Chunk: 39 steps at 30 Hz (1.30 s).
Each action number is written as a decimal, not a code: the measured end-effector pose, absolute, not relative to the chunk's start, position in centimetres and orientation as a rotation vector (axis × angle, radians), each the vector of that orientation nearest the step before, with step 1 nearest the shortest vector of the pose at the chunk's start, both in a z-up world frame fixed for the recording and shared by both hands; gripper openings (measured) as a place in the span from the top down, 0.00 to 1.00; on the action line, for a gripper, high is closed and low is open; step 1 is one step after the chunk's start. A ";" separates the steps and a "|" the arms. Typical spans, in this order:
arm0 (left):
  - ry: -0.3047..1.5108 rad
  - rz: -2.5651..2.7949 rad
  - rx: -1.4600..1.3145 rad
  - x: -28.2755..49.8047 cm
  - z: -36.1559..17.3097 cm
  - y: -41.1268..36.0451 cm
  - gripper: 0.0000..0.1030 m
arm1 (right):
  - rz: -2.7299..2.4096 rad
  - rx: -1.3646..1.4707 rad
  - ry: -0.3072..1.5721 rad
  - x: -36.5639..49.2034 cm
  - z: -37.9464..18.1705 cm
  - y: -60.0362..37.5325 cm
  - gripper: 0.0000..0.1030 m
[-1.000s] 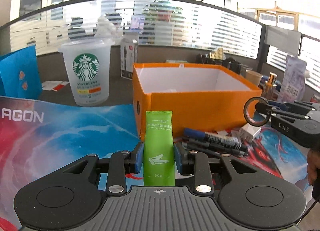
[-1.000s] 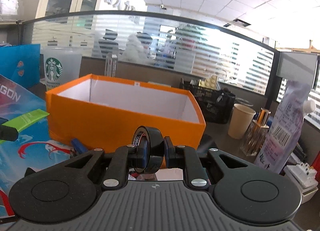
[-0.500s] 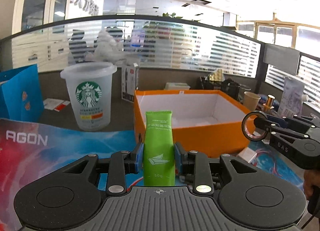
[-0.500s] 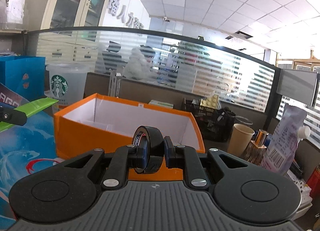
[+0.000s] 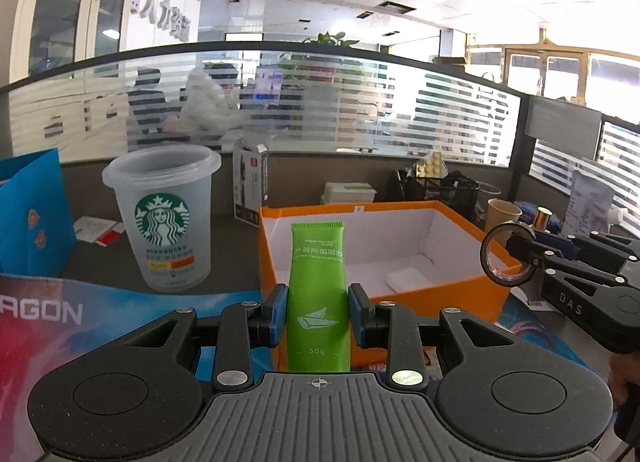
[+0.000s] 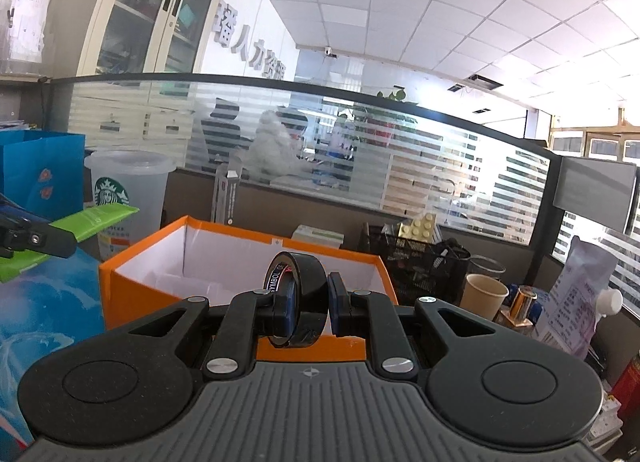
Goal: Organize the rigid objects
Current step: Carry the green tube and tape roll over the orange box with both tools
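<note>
Green tube, clamped in the left gripper jaws, and black tape roll, pinched by the right gripper, have both risen; orange box at twelve o'clock awaits them.

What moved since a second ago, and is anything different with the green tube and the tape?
Both hands rose: the orange box sits lower in both views, and its inside shows more. Nothing was grabbed or dropped. The left gripper still pinches the green tube; the right gripper still pinches the black tape roll. The Starbucks cup stayed put.
</note>
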<state>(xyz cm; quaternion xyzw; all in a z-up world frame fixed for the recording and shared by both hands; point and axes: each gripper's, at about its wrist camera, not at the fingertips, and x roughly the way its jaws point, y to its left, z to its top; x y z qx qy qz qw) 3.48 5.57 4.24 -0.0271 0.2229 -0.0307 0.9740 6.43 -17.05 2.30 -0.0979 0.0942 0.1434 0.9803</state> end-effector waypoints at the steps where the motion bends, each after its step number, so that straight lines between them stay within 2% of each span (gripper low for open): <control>1: 0.449 -0.060 -0.053 3.8 4.3 5.6 0.71 | 0.290 -0.196 0.189 6.6 2.4 -17.0 0.85; 39: 0.412 -0.112 -0.060 12.3 6.5 4.6 0.71 | 0.297 -0.192 0.144 12.9 5.0 -14.6 0.85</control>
